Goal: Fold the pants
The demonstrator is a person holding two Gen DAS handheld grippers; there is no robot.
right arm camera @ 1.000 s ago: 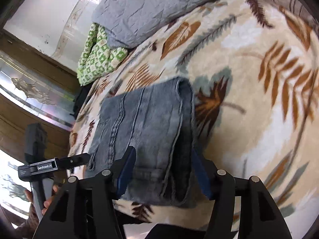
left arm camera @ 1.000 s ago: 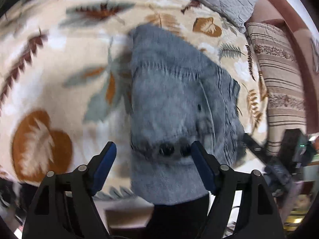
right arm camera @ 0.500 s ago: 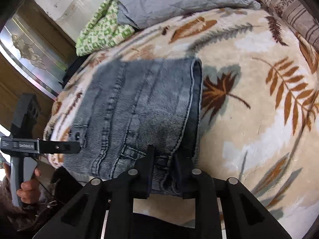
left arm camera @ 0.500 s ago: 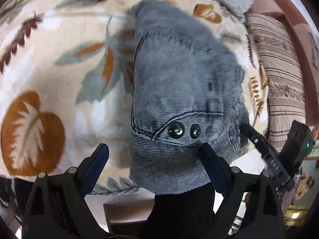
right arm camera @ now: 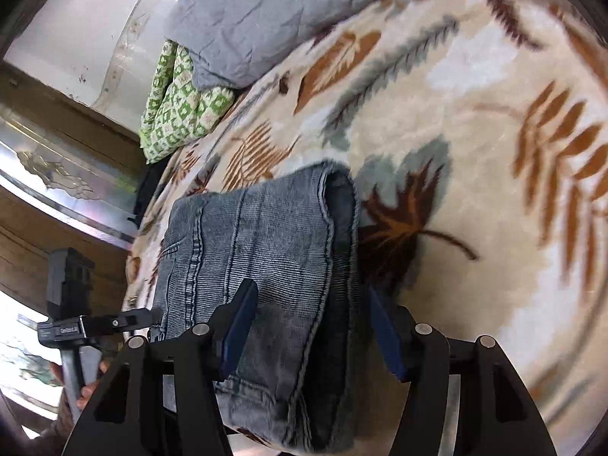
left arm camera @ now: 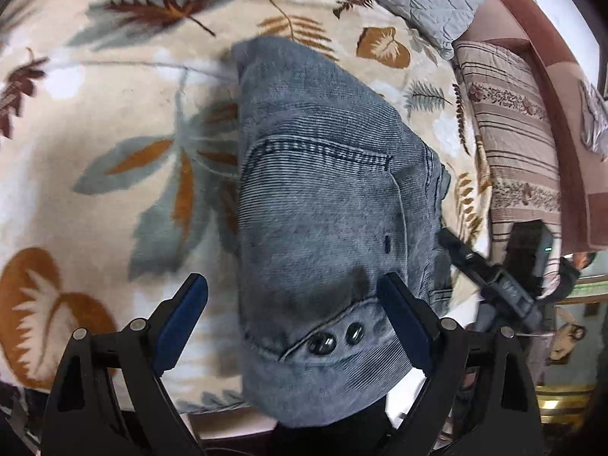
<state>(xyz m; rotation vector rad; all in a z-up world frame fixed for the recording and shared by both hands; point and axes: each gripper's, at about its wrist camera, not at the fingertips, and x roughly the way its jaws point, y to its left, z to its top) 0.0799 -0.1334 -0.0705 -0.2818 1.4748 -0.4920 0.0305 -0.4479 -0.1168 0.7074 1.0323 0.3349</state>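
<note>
A folded pair of grey-blue corduroy pants (left arm camera: 326, 205) lies on a bed covered by a cream leaf-patterned blanket (left arm camera: 95, 144). The bundle sits at the near edge of the bed, its waistband end with two dark snap buttons (left arm camera: 338, 338) hanging slightly over the side.

The left gripper (left arm camera: 292, 323) hovers with its jaws wide apart and empty; the waistband and buttons lie directly between and just ahead of them, apparently untouched. The right gripper (right arm camera: 309, 332) is also spread wide and grips nothing; the thick folded edge of the pants runs between its jaws and away ahead of them. From each view the other gripper shows at the far side of the bundle.

Both tools flank the bundle with nothing clamped, which suggests the fold is done or nearly so, and they are placed to release or tidy it.

A grey quilted pillow (right arm camera: 288, 11) lies well ahead of the jaws, with a green patterned cloth (right arm camera: 174, 102) beside it.
</note>
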